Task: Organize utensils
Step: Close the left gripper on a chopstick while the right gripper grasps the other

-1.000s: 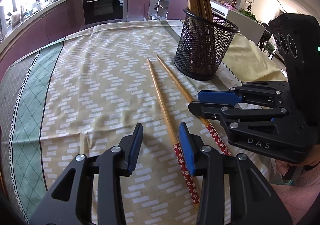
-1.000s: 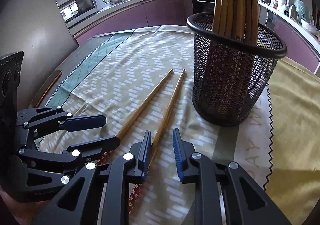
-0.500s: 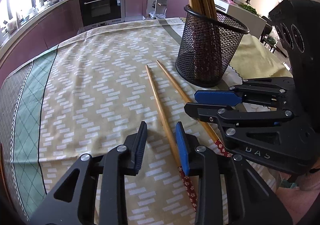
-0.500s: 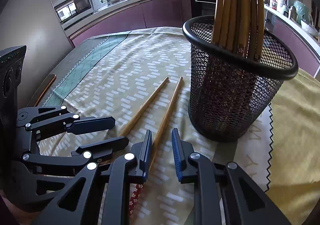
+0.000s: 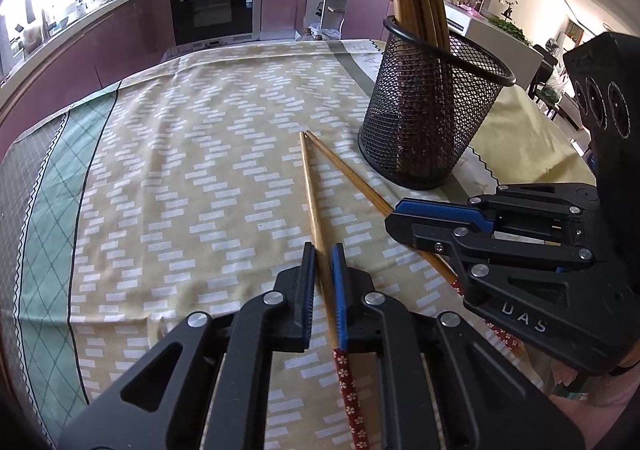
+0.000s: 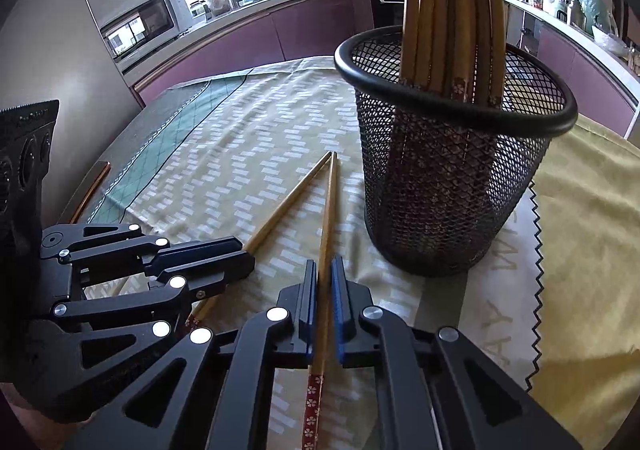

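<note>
Tablecloth: beige patterned tablecloth (image 5: 224, 177) carries everything.
Holder: black mesh cup (image 6: 448, 189), full of chopsticks, near the cloth's far right edge.
Chopsticks: two bamboo chopsticks with red floral handles, tips meeting beside the cup; left one (image 5: 314, 201), right one (image 6: 327, 217).
Left gripper (image 5: 322, 278): just closed, clenched on left one.
Right gripper (image 6: 323, 290): just closed, pinching right one.
Advice: lift level, tip handles downward into cup.

A table is covered by a beige tablecloth (image 5: 208, 169) printed with short white dashes, with a green diamond-pattern band (image 5: 52, 217) along one edge. A yellow cloth (image 6: 592, 234) with a zigzag edge lies over the tablecloth on the far right side. Directly on the cloths stand a black mesh holder (image 6: 448, 185) filled with upright chopsticks, and just beside it lie 2 loose wooden chopsticks (image 5: 310, 185) whose far tips nearly meet.
</note>
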`<state>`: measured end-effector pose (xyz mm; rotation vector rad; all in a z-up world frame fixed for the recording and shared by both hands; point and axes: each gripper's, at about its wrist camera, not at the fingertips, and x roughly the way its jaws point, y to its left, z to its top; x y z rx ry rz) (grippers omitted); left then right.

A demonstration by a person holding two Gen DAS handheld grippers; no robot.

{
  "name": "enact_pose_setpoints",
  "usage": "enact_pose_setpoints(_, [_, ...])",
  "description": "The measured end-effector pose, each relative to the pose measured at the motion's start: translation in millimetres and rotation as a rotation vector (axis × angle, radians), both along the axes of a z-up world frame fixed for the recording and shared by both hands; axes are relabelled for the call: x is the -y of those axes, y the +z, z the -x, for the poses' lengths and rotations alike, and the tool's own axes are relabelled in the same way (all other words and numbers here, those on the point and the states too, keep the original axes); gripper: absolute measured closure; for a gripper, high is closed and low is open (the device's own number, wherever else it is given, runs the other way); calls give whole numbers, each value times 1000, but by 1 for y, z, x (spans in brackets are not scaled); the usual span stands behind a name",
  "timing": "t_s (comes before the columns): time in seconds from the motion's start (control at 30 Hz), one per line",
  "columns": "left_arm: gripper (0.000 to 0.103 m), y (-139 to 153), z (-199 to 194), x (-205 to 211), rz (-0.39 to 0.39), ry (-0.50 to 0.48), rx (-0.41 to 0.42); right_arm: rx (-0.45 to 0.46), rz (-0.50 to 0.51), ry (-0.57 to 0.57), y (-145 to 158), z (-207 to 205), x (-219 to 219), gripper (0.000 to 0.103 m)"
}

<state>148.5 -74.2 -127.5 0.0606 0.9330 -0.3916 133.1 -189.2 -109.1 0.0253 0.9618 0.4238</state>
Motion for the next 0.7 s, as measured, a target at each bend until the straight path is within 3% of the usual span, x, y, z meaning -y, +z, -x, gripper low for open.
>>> enact_pose_setpoints(0.7, [96, 22, 17, -13, 53, 13, 27, 58, -83, 28, 26, 27, 21, 97])
